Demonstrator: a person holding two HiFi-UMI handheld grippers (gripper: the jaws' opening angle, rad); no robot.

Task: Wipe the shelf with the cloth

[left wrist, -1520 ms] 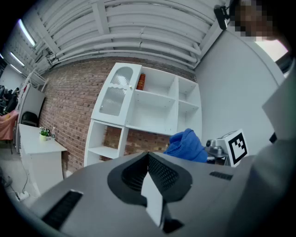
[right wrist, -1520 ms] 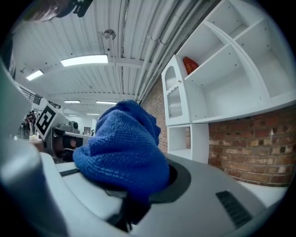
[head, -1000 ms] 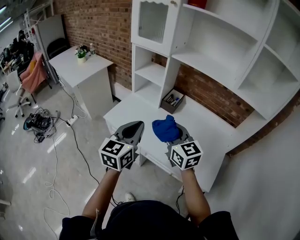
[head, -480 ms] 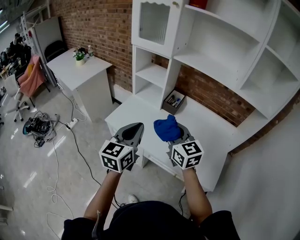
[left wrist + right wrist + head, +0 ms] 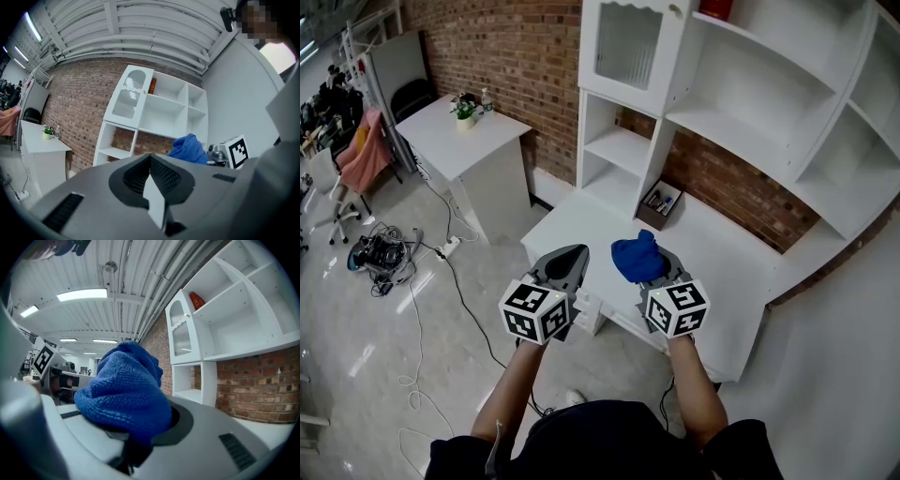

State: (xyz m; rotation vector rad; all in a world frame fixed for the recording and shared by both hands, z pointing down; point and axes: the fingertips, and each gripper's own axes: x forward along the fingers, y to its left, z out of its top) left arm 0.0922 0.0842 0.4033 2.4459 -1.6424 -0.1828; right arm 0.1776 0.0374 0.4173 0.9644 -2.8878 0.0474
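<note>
Head view: right gripper [image 5: 651,272] has fingers clamped on blue cloth [image 5: 635,257]; left gripper [image 5: 568,255] fingers together.

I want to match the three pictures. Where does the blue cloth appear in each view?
Head view: the blue cloth is just below centre, seen against the white desk.
Left gripper view: right of centre, slightly low.
Right gripper view: large, left of centre, clamped between that gripper's jaws.
Shared landmark: the glass cabinet door, visible in all three views.
</note>
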